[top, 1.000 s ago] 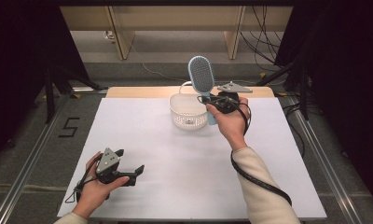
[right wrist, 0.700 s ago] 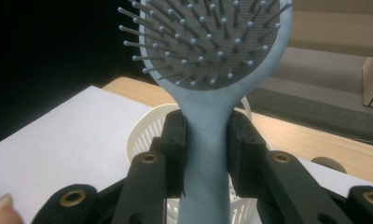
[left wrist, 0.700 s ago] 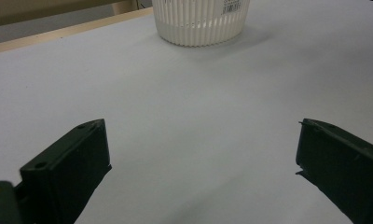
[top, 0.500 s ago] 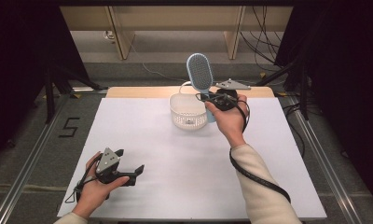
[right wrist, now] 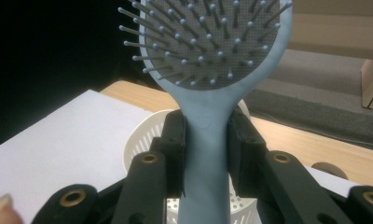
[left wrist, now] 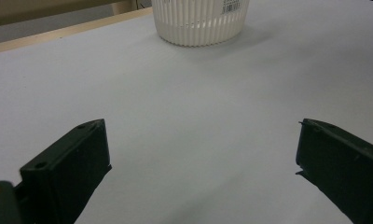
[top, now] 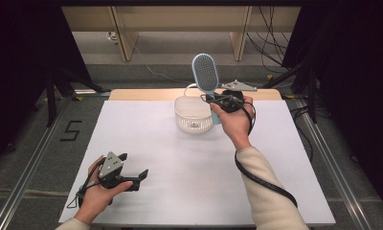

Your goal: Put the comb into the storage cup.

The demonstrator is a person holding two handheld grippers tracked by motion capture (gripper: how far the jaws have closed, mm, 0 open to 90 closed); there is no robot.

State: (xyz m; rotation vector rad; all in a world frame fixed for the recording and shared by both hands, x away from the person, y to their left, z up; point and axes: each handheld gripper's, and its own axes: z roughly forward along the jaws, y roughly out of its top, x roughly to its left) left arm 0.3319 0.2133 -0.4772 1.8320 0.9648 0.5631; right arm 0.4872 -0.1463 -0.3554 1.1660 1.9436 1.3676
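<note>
- Left gripper point(top: 132, 178): black body, a grey three-cornered plate on top, a black cable trailing from its near end.
- Its jaws in the left gripper view are flat, matte black blocks with small screw holes in their faces.
- Right gripper point(right wrist: 206, 140): black jaws, each carried on black links with brass-coloured rivets.
- Right gripper in the high view has a grey three-cornered plate, and a black cable looping along the forearm.
- Right sleeve point(top: 268, 191): cream, long, soft knit.
</note>
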